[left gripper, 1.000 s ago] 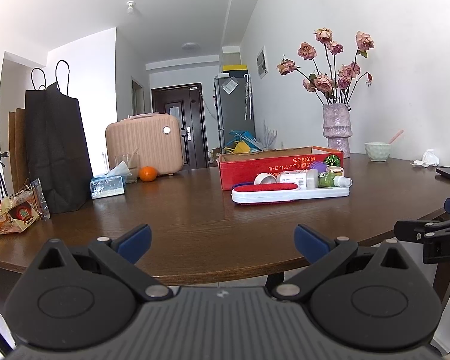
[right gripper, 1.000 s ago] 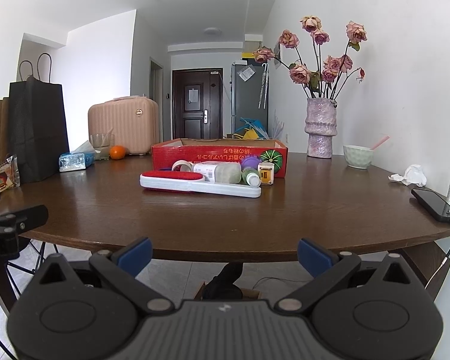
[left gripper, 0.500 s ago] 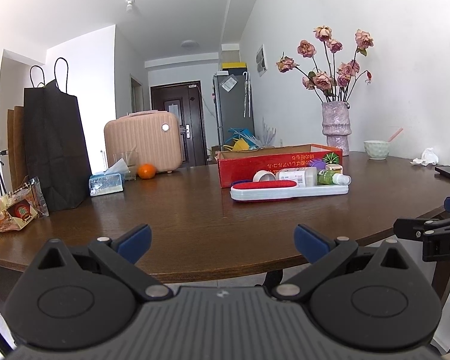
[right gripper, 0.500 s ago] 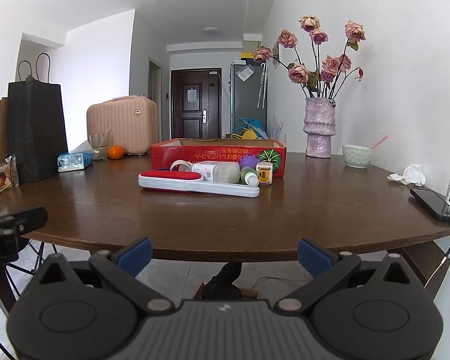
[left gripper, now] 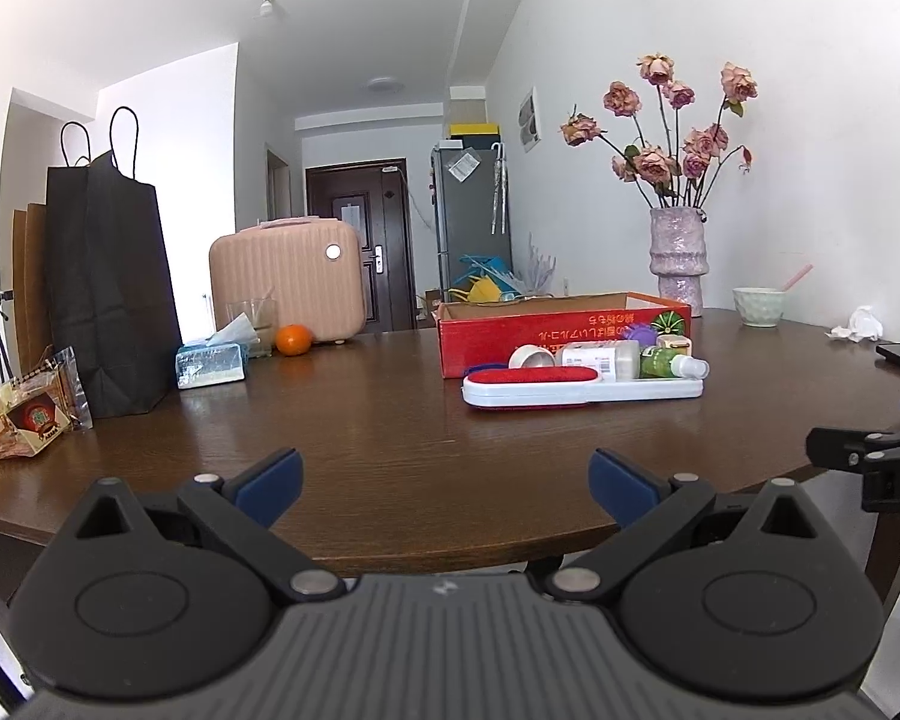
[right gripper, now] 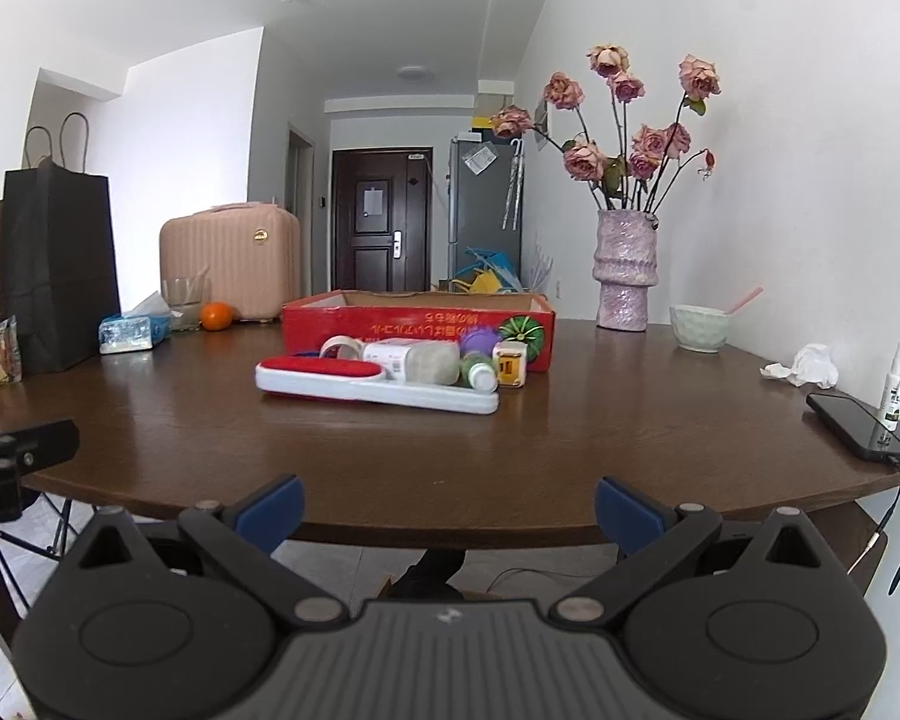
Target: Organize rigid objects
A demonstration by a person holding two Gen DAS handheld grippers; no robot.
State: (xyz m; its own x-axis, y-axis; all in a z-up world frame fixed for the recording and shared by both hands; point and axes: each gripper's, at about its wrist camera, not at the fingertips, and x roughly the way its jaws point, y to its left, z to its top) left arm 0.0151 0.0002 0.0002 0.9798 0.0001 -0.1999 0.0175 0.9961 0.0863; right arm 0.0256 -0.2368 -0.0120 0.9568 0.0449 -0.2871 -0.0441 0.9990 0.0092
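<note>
Left gripper [left gripper: 444, 483] and right gripper [right gripper: 447, 507] — both spread wide, holding nothing, at the table [right gripper: 390, 456] edge. At 12 o'clock: red box [right gripper: 417, 324]; touching its front, lint brush [right gripper: 375, 387], bottles, tape roll — clustered.

We see a bench [right gripper: 390, 450] of dark wood with a soft sheen, carrying a red cardboard box [right gripper: 417, 324] and a glossy white plastic lint brush [right gripper: 378, 390] with a red cloth pad. At its far right edge stands a rough, speckled ceramic vase [right gripper: 624, 270]; at the far left, a matt black paper bag [left gripper: 108, 288].
</note>
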